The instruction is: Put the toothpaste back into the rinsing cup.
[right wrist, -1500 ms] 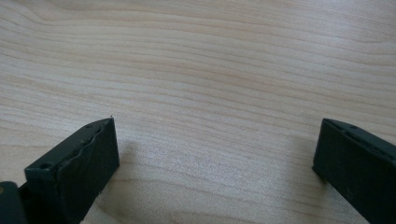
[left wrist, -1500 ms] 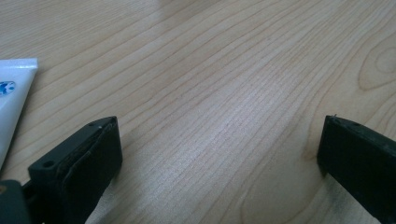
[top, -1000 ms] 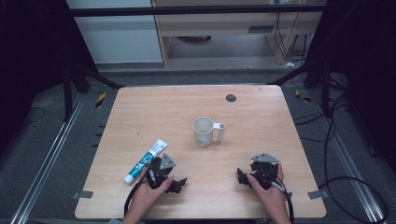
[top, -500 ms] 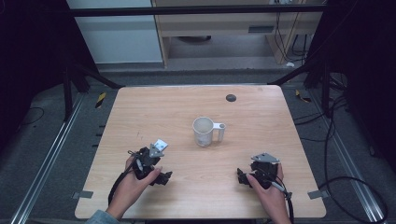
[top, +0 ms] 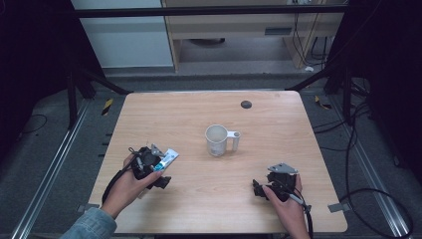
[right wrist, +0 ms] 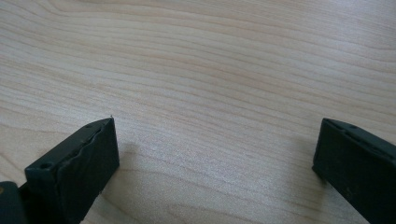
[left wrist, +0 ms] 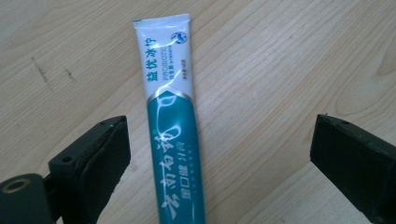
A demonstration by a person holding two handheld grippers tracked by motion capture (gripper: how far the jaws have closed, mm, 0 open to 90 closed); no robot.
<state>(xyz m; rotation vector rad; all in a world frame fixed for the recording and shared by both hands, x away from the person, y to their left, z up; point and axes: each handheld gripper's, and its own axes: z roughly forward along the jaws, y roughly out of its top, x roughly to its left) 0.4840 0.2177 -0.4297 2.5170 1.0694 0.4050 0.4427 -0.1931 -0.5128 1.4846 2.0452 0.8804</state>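
My left gripper (left wrist: pixel 219 154) hangs wide over the tube (left wrist: pixel 170 121) lying flat near the tabletop's (top: pixel 278 124) left edge, off-centre toward one jaw, so closing might nudge it aside; my right gripper (right wrist: pixel 215 158) gapes idle.

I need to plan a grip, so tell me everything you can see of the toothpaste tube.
The toothpaste tube lies flat on the wooden table, a soft plastic tube, white at its crimped end, teal below, with printed lettering. It sits between the left gripper's open jaws, nearer one jaw, neither visibly touching it. Its cap end is out of frame.
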